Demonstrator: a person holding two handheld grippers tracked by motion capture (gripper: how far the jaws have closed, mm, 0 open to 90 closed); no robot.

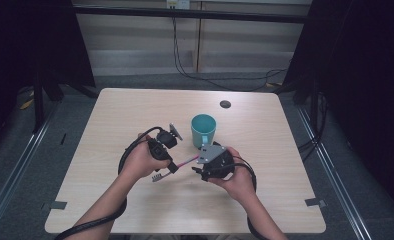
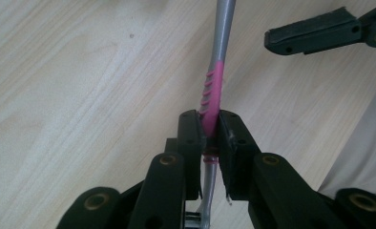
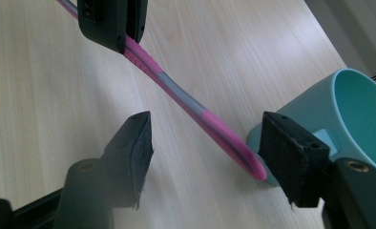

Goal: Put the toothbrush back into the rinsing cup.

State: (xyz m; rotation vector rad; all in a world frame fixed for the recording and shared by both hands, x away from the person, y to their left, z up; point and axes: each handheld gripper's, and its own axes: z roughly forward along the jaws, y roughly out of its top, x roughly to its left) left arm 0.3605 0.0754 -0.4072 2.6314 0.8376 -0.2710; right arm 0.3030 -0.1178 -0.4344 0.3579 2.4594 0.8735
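A pink and grey toothbrush point(image 1: 185, 161) hangs just above the table, and my left gripper point(image 2: 210, 129) is shut on its ribbed pink grip point(image 2: 214, 81). The bristle head point(image 1: 156, 178) sticks out behind that gripper, toward the person. In the right gripper view the handle's pink end point(image 3: 224, 131) lies between the jaws of my right gripper point(image 3: 210, 143). Those jaws stand apart on either side of the handle, with a gap showing at each pad. A teal cup point(image 1: 203, 129) stands upright just beyond the grippers, close to the right gripper's far jaw point(image 3: 291, 157).
The light wooden table point(image 1: 265, 125) has a dark round grommet point(image 1: 225, 104) near its far edge. Black cables trail from both grippers along the forearms. Dark curtains and stands flank the table, and the floor lies beyond.
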